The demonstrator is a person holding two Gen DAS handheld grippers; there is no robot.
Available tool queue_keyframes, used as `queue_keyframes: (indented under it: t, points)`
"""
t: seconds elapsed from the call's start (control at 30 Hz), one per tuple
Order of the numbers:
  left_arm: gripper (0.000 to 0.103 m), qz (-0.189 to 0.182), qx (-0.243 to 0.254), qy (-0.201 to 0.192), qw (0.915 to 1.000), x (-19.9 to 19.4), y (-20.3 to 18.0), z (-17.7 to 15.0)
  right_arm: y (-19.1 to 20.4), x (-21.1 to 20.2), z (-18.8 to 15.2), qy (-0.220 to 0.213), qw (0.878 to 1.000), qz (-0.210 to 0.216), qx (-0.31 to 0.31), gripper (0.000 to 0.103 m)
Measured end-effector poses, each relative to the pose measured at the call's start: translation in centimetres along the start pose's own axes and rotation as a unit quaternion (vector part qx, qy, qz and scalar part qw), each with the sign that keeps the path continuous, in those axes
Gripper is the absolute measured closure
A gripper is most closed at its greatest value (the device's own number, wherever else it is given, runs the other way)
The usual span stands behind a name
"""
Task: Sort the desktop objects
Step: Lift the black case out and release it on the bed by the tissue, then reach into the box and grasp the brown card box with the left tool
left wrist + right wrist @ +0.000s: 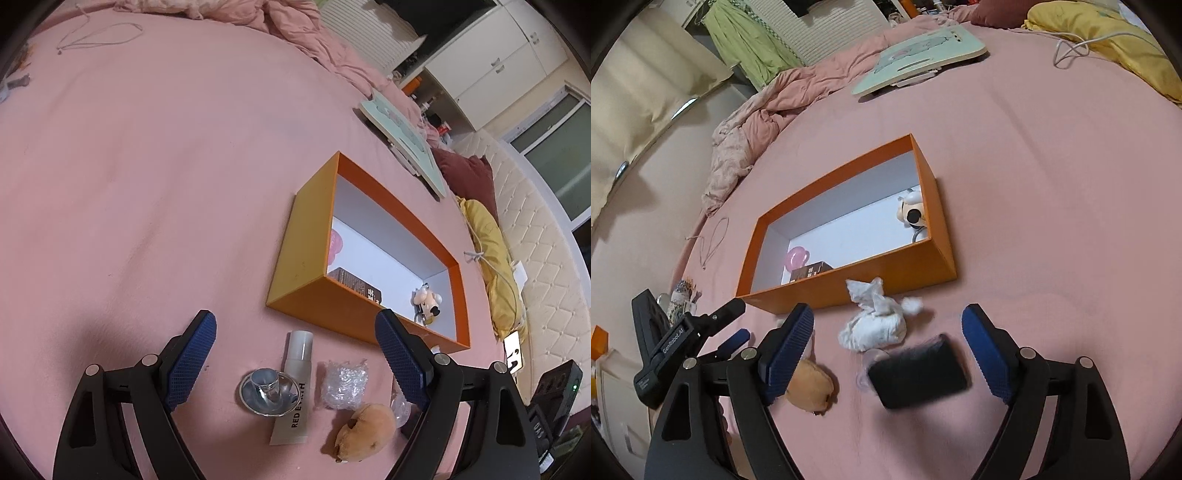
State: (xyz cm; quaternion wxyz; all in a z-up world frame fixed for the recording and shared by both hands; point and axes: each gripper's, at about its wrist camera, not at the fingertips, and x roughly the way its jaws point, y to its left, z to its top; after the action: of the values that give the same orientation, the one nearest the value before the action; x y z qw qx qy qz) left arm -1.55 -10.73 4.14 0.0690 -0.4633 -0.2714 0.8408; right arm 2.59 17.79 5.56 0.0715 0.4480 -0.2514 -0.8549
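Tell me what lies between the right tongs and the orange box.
A crumpled white cloth bundle, seen in the right wrist view, lies between the right tongs and orange box.

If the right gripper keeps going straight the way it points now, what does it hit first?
Most likely the black rectangular object lying on the pink sheet, between the open fingers of the right gripper. The crumpled white tissue lies just beyond it; depth is hard to judge here.
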Motion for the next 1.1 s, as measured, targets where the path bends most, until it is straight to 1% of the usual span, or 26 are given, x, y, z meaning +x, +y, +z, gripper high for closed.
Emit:
queue_keyframes:
  t: [0.17,0.23,0.3,0.43,0.53,0.63,0.73,0.8,0.93,1.1]
  points:
    - [0.016,-0.002,0.002,-0.005,1.0000,-0.3,0.0,0.0,0.0,-1.5,0.4,-0.047,0.999,0.008,0.001,0.020]
    - [0.016,-0.003,0.005,-0.009,0.9999,-0.4,-0.1,0.0,0.2,-1.6,0.4,-0.056,0.998,0.008,-0.005,0.020]
    - [0.016,-0.001,0.010,-0.013,0.9999,-0.5,-0.3,0.0,0.4,-1.3,0.5,-0.055,0.998,0.008,-0.008,0.020]
    - [0.016,0.001,0.023,-0.022,0.9995,-0.9,-0.9,0.0,0.2,-0.8,0.5,-0.040,0.999,0.008,-0.009,0.020]
    - [0.016,0.005,0.043,-0.027,0.9987,-1.1,-1.6,-0.2,0.0,-1.1,0.5,-0.043,0.999,0.012,-0.008,0.020]
    - [0.016,0.008,0.069,-0.029,0.9971,-1.3,-2.5,-0.5,-0.7,-1.5,0.7,-0.050,0.998,0.024,0.010,0.020]
    - [0.016,0.011,0.102,-0.023,0.9945,-1.3,-3.6,-1.0,-1.5,-1.6,0.9,-0.050,0.997,0.037,0.035,0.020]
    - [0.016,0.019,0.122,-0.016,0.9922,-1.1,-4.2,-1.3,-1.8,-1.6,0.9,-0.050,0.997,0.045,0.045,0.020]
    - [0.016,0.023,0.153,-0.015,0.9878,-1.4,-5.5,-1.8,-1.3,-1.5,0.8,-0.047,0.997,0.052,0.035,0.020]
    - [0.016,0.032,0.180,-0.006,0.9831,-2.1,-7.0,-1.5,-0.9,-2.1,0.8,-0.058,0.996,0.053,0.027,0.020]
